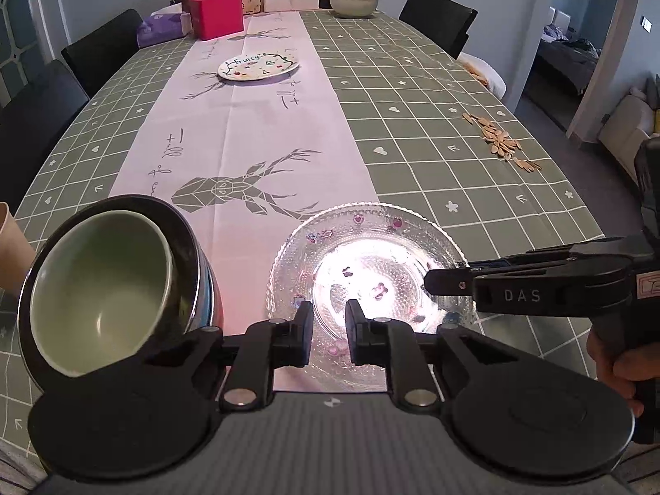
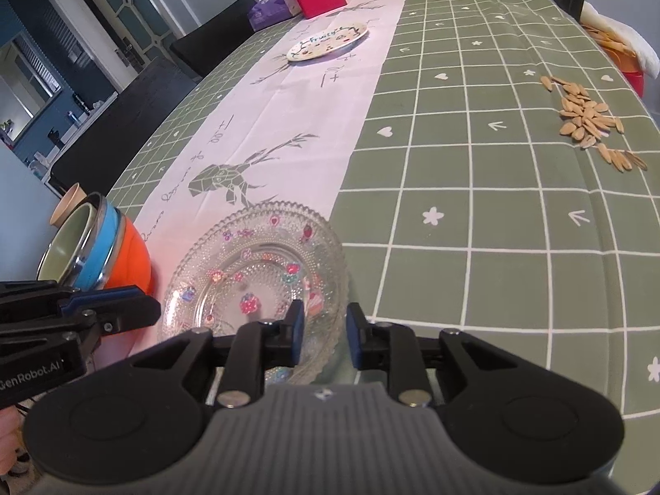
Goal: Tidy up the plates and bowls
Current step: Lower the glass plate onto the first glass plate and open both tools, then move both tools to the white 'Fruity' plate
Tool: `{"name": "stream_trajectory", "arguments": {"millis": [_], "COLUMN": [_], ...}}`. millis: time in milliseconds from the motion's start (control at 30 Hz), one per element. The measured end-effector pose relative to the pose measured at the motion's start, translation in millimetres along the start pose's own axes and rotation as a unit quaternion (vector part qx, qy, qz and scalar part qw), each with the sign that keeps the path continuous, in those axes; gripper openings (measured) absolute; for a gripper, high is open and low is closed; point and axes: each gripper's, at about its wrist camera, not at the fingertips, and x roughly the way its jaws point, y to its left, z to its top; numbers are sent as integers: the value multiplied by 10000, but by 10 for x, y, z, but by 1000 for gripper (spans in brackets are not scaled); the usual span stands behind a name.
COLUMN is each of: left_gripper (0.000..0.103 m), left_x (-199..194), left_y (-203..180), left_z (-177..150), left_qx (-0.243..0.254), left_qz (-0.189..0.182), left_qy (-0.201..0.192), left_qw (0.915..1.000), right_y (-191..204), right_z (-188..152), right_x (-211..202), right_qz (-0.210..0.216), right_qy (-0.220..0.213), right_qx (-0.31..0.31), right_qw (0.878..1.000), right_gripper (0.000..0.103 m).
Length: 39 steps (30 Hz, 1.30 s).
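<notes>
A clear glass plate [image 1: 371, 247] [image 2: 264, 255] with coloured stickers lies on the pink runner at the near end of the table. My left gripper [image 1: 329, 330] stands slightly open over its near rim, pads clear of the glass. My right gripper [image 2: 326, 332] is open too, and the plate's right rim runs loosely between its blue pads. Left of the plate, a green bowl [image 1: 103, 288] [image 2: 62, 247] nests in a stack of steel-rimmed blue and orange bowls [image 2: 123, 251]. A white printed plate [image 1: 258, 67] [image 2: 328, 43] lies mid-table. A pale bowl [image 1: 353, 3] sits at the far end.
Loose seeds [image 1: 501, 142] [image 2: 590, 119] are scattered on the green checked cloth at the right. A paper cup [image 1: 12, 247] stands beside the bowl stack. A pink box [image 1: 216, 14], a tissue pack, bottles and jars crowd the far end. Dark chairs [image 1: 103, 47] line both sides.
</notes>
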Motion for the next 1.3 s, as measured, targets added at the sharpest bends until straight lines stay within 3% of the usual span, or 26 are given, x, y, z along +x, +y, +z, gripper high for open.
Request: {"name": "stream_trajectory", "arguments": {"millis": [67, 133, 200, 433, 667, 833, 1300], "left_gripper": [21, 22, 23, 27, 31, 36, 41], "left_x": [3, 8, 21, 48, -16, -184, -497], "left_y": [-6, -7, -6, -13, -33, -75, -112], "left_z": [-16, -27, -37, -76, -64, -20, 272], "left_qx": [2, 3, -16, -75, -62, 89, 365], "left_qz": [13, 34, 2, -99, -55, 95, 364], "left_qy": [16, 47, 111, 274, 132, -323, -879], "left_qw": [10000, 10000, 9999, 9995, 9999, 9994, 9948], "right_y": [28, 56, 68, 67, 55, 109, 207], "right_z": [-10, -16, -13, 4, 34, 75, 306], "right_x": [2, -14, -38, -128, -208, -283, -391], "right_qz": [-41, -104, -117, -148, -240, -202, -87], "right_qy": [-3, -41, -85, -222, -388, -522, -800], "right_qx": [-102, -205, -267, -279, -260, -261, -227], "right_qw": [9999, 9997, 9995, 9993, 9986, 9981, 9965], "right_gripper": [31, 43, 62, 79, 86, 93, 93]}}
